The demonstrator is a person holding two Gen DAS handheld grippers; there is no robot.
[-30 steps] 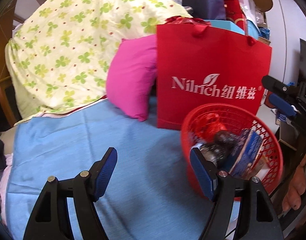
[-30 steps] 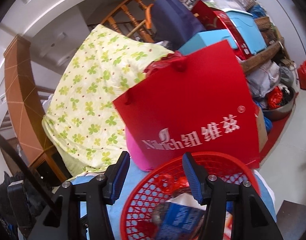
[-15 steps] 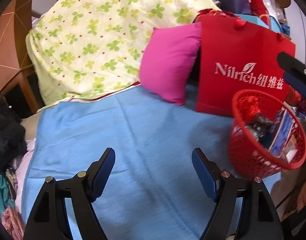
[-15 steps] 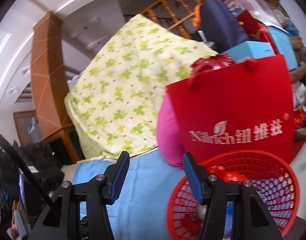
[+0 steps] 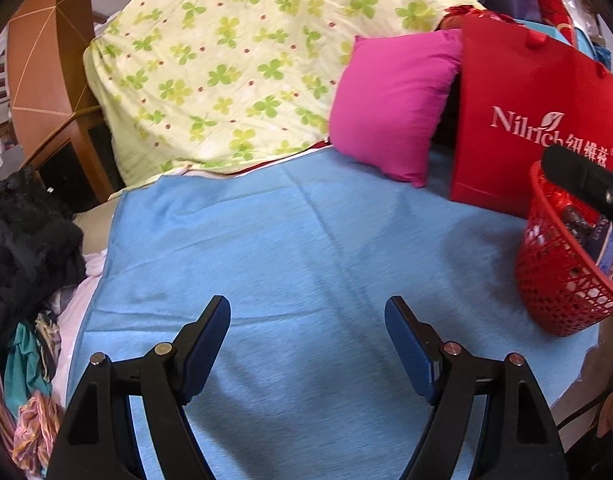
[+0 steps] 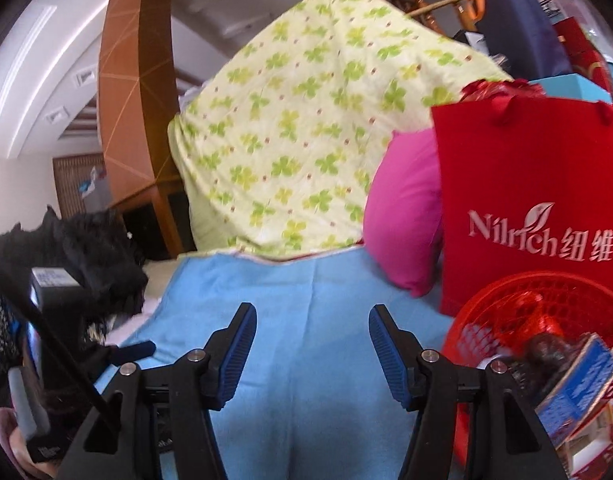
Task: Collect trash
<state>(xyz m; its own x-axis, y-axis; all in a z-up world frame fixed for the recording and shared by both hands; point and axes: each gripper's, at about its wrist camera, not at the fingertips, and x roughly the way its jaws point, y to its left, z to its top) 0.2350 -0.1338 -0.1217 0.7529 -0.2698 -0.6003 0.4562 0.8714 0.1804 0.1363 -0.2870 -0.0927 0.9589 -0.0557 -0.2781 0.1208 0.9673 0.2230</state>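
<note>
Red basket [image 5: 554, 280] cut off at frame edge, contents jumbled, blurred

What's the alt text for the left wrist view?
The left gripper hangs open and empty over a blue cloth. A red basket holding trash sits at the right edge, with a red bag, a pink pillow and a clover-print quilt behind.

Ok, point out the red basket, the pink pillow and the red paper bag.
red basket [image 5: 554, 280]: left wrist view, on its mesh side wall.
pink pillow [image 5: 390, 100]: left wrist view, on the middle of its front face.
red paper bag [image 6: 538, 168]: right wrist view, on its front panel above the white lettering.
</note>
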